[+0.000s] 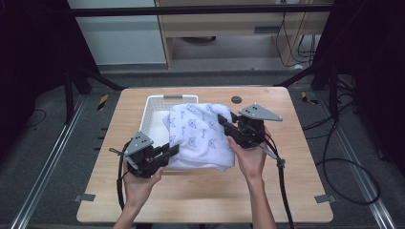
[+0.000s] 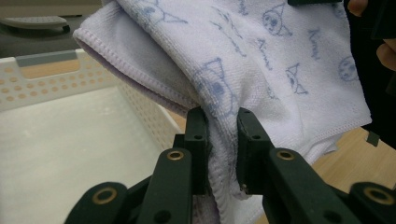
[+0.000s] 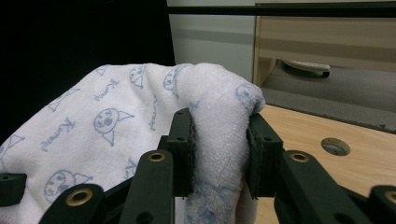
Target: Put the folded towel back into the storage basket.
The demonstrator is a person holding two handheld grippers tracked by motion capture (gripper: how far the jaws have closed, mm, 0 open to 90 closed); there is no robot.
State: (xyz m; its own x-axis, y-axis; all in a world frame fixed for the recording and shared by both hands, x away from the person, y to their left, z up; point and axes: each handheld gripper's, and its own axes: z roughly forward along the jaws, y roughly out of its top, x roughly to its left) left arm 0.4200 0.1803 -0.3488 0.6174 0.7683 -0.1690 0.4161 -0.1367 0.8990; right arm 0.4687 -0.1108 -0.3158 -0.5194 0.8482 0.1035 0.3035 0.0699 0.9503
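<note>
A white towel (image 1: 200, 136) with blue cat drawings hangs folded in the air between both grippers, over the right part of a white perforated basket (image 1: 155, 107). My left gripper (image 1: 173, 150) is shut on the towel's near left edge; in the left gripper view its jaws pinch a thick fold of towel (image 2: 261, 60) around my gripper (image 2: 220, 140). My right gripper (image 1: 227, 123) is shut on the towel's far right corner; in the right gripper view the bunched towel (image 3: 116, 112) bulges up between the jaws of my gripper (image 3: 219, 140).
The basket (image 2: 56, 88) stands at the back left of the wooden table (image 1: 200, 195), with its inside bare. A round hole (image 1: 236, 99) lies in the tabletop near the far edge, the hole (image 3: 335, 146) also lying beyond my right gripper. Cables trail off the table's right side.
</note>
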